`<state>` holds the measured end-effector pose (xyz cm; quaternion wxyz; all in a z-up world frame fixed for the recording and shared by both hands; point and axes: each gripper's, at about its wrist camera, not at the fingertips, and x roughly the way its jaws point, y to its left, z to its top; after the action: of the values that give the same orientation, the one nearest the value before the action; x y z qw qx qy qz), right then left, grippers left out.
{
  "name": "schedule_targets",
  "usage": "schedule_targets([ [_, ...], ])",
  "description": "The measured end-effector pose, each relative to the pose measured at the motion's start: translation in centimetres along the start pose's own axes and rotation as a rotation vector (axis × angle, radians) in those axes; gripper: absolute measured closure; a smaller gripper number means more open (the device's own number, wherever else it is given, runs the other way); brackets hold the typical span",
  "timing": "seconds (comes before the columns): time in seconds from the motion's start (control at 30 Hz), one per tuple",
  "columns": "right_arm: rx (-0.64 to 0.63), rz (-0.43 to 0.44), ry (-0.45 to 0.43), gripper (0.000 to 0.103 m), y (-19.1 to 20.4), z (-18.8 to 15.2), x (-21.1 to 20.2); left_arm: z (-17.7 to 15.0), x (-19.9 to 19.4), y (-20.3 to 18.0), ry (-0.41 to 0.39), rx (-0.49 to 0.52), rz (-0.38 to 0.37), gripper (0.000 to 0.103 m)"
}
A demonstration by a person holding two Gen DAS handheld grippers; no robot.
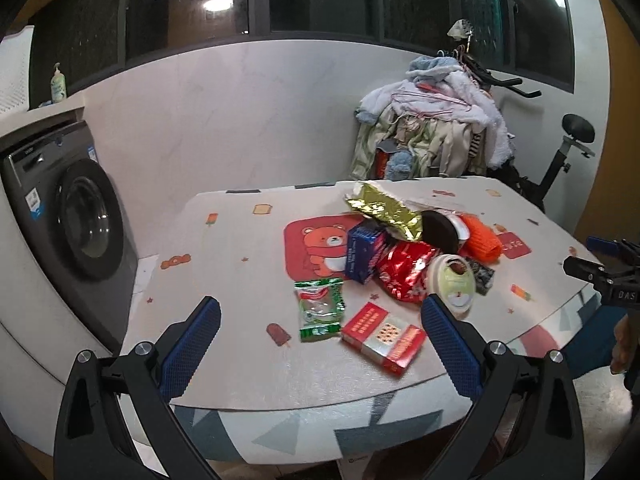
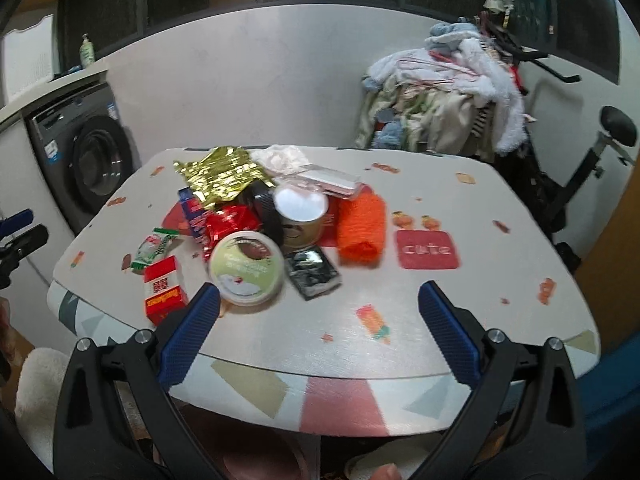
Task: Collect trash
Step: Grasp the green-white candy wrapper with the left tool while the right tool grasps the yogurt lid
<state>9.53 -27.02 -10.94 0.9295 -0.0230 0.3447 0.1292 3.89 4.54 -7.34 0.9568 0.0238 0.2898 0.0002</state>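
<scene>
Blue-padded fingers (image 1: 200,344) of the left gripper (image 1: 320,344) stand wide apart, holding nothing, low over the near edge of the table (image 1: 224,264). Just beyond them lie a red and white carton (image 1: 382,338) and a green wrapper (image 1: 320,314). The right gripper (image 2: 318,332) is spread open too, empty, with a round green-lidded tub (image 2: 247,273) just beside its left finger. Trash is heaped mid-table: a gold foil bag (image 2: 222,178), red foil wrapper (image 1: 404,270), blue box (image 1: 362,254), open tin (image 2: 300,216), orange knitted roll (image 2: 360,230) and a small black packet (image 2: 314,274). A washing machine (image 1: 72,216) stands left, a clothes pile (image 1: 432,128) behind.
</scene>
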Motion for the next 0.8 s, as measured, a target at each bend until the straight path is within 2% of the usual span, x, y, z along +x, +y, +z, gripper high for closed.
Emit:
schedule_targets([
  [0.17,-0.017,0.082,0.013,0.005,1.5,0.0,3.6,-0.7,1.6,0.4,0.006,0.021,0.016,0.005],
  [0.37,-0.025,0.170,0.047,0.005,3.9,0.7,9.4,-1.5,4.2,1.7,0.054,-0.011,0.003,0.005],
  [0.6,0.005,0.204,0.128,0.005,5.8,0.9,15.8,-2.3,6.1,3.3,0.089,-0.054,-0.006,0.005],
  [0.73,-0.001,0.187,0.176,0.006,6.2,0.6,17.8,-2.5,6.9,3.4,0.108,-0.057,-0.009,0.005],
  [0.77,0.002,0.195,0.183,0.013,6.2,0.5,18.0,-2.5,7.0,3.4,0.110,-0.058,-0.011,0.005],
  [0.8,0.005,0.203,0.182,0.015,6.3,0.5,18.0,-2.6,7.2,3.4,0.112,-0.058,-0.012,0.006],
])
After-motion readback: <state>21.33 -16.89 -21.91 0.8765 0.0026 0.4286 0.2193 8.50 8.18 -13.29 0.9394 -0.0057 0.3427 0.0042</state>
